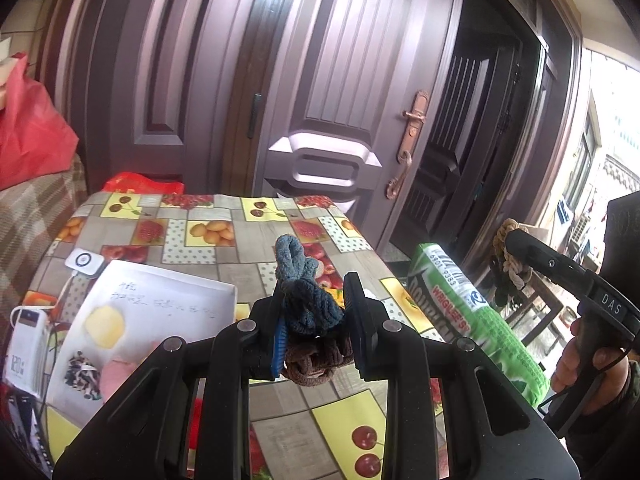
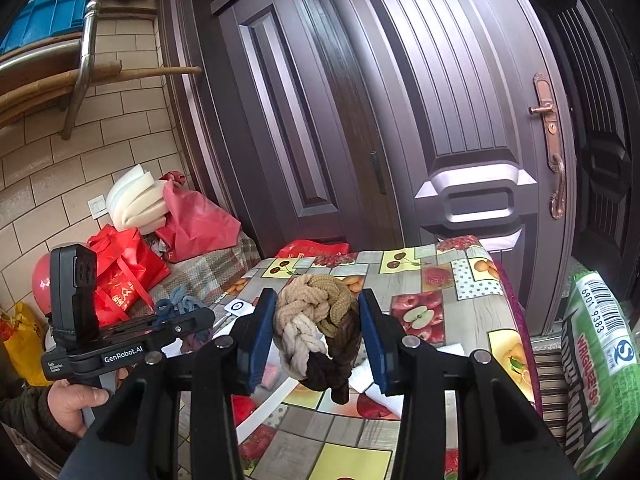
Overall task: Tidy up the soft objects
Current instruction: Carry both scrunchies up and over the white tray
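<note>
the setting is an entryway with a dark panelled door point(image 1: 336, 80) behind a surface point(image 1: 224, 248) covered in a fruit-print cloth. left wrist view: the left claw point(image 1: 314, 304) is clenched on a blue-grey knitted band point(image 1: 308, 292), which stands up between the pads, and a brown braided band point(image 1: 316, 364) hangs under it at the base of the fingers; whether the brown one is truly pinched or only caught cannot be told. both are held clear above the surface. a white sheet point(image 1: 160, 304) with printed pictures and handwriting lies on the surface to the left, beside a white power bank point(image 1: 24, 344). a green wrigley's pack point(image 1: 472, 312) leans at the right edge. the right claw point(image 1: 516, 248) shows at far right, carrying a tan braid. right wrist view: the right claw point(image 2: 318, 332) is grasping a braided band point(image 2: 320, 328) in cream, tan and dark brown, its dark end drooping below the pads, above the surface point(image 2: 440, 292). the left claw point(image 2: 180, 312) appears at left with blue fabric in it, held by a hand point(image 2: 76, 404). risks: the loosely hanging brown band may slip off, since soft yarn compresses and gives little friction. the drooping braid end may snag the sheet or drag items when lowered. the two claws work close together and may collide.
</note>
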{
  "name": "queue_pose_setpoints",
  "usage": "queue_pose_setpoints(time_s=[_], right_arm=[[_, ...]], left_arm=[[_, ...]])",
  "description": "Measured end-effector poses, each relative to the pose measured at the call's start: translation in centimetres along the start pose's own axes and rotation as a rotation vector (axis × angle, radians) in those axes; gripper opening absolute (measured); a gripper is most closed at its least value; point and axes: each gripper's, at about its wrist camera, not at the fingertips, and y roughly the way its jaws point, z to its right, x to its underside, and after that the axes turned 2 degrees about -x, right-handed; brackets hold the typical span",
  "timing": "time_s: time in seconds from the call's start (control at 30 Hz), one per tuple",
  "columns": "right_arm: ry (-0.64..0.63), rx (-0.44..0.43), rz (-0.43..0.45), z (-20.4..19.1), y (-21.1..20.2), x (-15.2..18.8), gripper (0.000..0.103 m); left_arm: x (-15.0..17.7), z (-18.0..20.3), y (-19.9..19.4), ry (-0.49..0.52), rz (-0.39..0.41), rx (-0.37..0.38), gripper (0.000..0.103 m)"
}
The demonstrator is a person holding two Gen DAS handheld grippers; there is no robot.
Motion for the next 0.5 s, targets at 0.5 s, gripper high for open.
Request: queue_pose_setpoints(time_s=[0.5], right_arm=[[-0.017, -0.017, -0.010, -2.6, 1.0, 0.0, 0.041]], left_arm=[[0.4, -2.9, -2.6, -0.025, 0.023, -0.029, 0.025]])
